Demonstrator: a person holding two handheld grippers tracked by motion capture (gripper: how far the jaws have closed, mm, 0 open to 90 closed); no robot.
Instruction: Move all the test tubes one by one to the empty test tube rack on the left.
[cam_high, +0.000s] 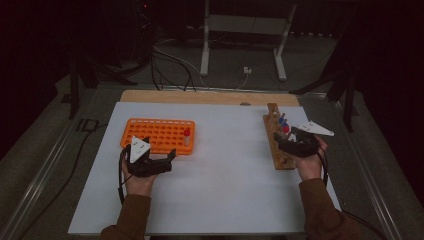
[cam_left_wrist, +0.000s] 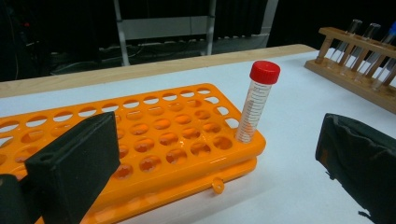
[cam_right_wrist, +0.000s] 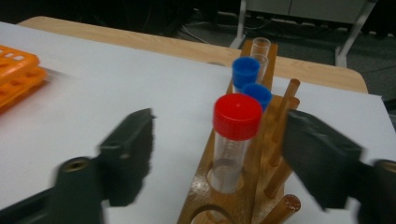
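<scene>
On the right side of the white counter (cam_high: 215, 170), a clear tube with a red cap (cam_right_wrist: 237, 116) stands upright in the near hole of a wooden rack (cam_right_wrist: 233, 205); it sits between the two jaws of the right claw (cam_right_wrist: 219, 163), which are parted and not touching it. Behind it in the same rack: two blue-capped tubes (cam_right_wrist: 245, 72) and uncapped clear tubes toward the far end; bare wooden pegs along the rack's right edge. Right claw (cam_high: 295, 142) held in a hand at the rack's near end. On the left side of the counter: an orange rack (cam_high: 157, 134) of many round holes, lying flat, with one red-capped tube (cam_left_wrist: 257, 105) upright in a corner hole at its right end. Left claw (cam_high: 152, 162) held just near of the orange rack, jaws wide apart, nothing between them. Far edge: bare wood strip.
</scene>
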